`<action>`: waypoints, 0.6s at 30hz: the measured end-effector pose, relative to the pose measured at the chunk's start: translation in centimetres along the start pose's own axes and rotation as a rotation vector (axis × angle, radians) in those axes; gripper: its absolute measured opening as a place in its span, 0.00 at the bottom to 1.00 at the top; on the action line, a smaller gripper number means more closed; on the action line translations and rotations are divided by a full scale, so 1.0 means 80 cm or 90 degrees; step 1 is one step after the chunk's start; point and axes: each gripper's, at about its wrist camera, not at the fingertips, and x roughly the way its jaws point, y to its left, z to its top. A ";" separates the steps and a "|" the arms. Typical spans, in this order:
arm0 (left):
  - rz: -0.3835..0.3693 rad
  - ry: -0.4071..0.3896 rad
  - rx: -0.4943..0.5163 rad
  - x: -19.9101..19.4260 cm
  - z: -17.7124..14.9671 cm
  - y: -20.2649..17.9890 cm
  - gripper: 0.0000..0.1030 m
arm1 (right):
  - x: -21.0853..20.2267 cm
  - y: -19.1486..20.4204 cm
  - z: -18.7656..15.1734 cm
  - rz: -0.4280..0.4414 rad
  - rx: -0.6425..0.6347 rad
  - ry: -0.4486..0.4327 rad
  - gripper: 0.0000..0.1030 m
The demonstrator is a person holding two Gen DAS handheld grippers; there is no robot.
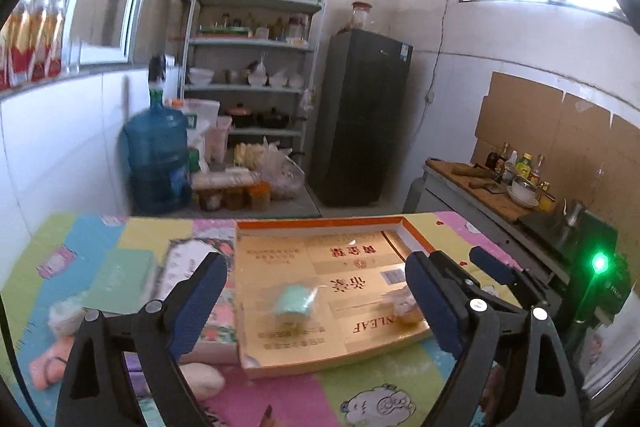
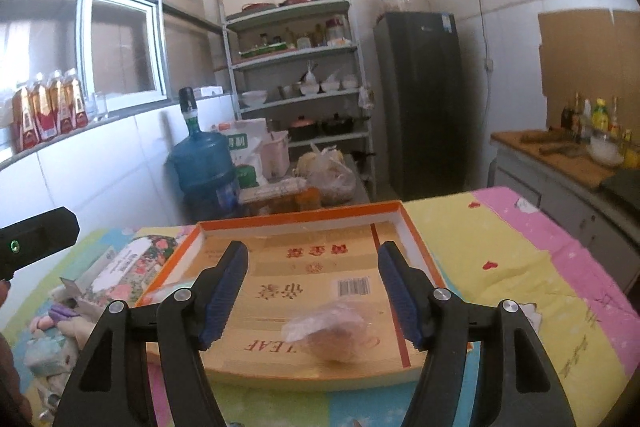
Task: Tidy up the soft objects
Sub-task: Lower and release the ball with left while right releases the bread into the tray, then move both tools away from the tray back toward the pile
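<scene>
Blue pads of the left hand-held gripper (image 1: 314, 301) stand spread wide over the table (image 1: 360, 387), nothing between them. Past them a mint-green wrapped bundle (image 1: 294, 303) lies in the shallow orange-rimmed box (image 1: 320, 225), a tan wrapped bun (image 1: 404, 305) at its 3 o'clock. From the right wrist, the right hand-held gripper (image 2: 314, 297) is also spread and empty, the bun (image 2: 334, 333) lying in the box (image 2: 304, 217) just beyond its pads, toward 6 o'clock.
</scene>
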 end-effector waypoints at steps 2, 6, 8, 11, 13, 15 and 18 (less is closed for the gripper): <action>-0.003 -0.011 -0.001 -0.015 -0.003 0.001 0.88 | -0.014 0.012 0.001 0.003 -0.003 -0.009 0.67; -0.026 -0.031 -0.012 -0.045 -0.008 0.013 0.88 | -0.048 0.045 0.003 0.012 -0.014 -0.034 0.68; -0.029 -0.038 -0.014 -0.058 -0.013 0.023 0.88 | -0.063 0.062 0.001 0.015 -0.020 -0.044 0.68; -0.015 -0.040 -0.008 -0.070 -0.019 0.033 0.88 | -0.081 0.085 -0.004 0.027 -0.025 -0.056 0.68; -0.008 -0.045 -0.005 -0.084 -0.023 0.043 0.88 | -0.095 0.105 -0.010 0.030 -0.032 -0.065 0.68; 0.004 -0.054 -0.003 -0.099 -0.027 0.053 0.88 | -0.107 0.122 -0.015 0.031 -0.039 -0.071 0.68; 0.019 -0.068 -0.003 -0.124 -0.033 0.069 0.88 | -0.121 0.147 -0.025 0.039 -0.045 -0.071 0.68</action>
